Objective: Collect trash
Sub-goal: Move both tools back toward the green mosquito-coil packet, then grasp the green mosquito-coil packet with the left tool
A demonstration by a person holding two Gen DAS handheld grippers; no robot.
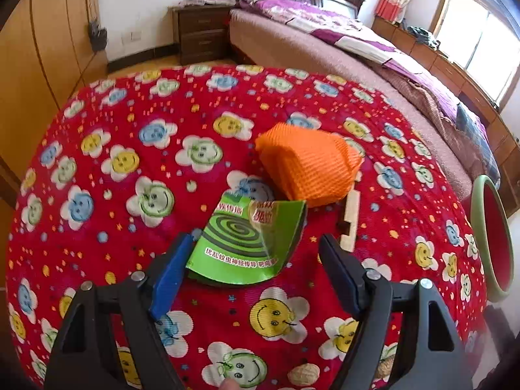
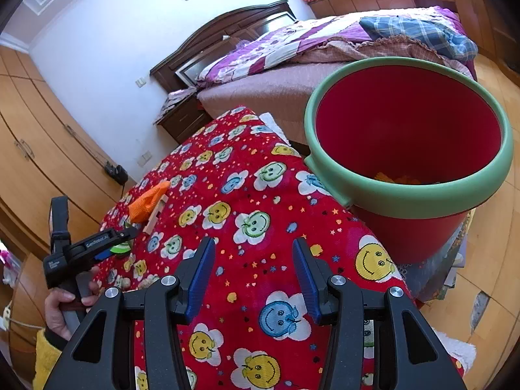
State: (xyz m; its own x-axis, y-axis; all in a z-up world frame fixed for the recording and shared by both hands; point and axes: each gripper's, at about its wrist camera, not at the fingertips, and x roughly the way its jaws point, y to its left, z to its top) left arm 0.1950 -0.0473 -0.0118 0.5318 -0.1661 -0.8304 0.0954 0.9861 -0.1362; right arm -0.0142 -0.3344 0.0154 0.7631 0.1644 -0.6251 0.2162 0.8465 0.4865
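Note:
A green mosquito-coil box piece (image 1: 247, 243) lies on the red flowered tablecloth (image 1: 130, 123), between the fingers of my open left gripper (image 1: 260, 243). Its left pad (image 1: 172, 276) is close beside the box edge. An orange mesh net (image 1: 308, 165) and a light wooden piece (image 1: 350, 217) lie just beyond. A peanut shell (image 1: 304, 375) lies near the front edge. My right gripper (image 2: 253, 269) is open and empty over the cloth, near the red bin with a green rim (image 2: 328, 169). The right wrist view also shows the left gripper (image 2: 122, 240), the net (image 2: 148, 203) and the wooden piece (image 2: 156, 216).
The bin (image 1: 492, 240) stands at the table's right edge, with something orange at its bottom (image 2: 396, 178). A bed (image 1: 325, 42) and nightstand (image 1: 201, 32) stand behind the table, with wooden wardrobes (image 2: 39, 149) on the left.

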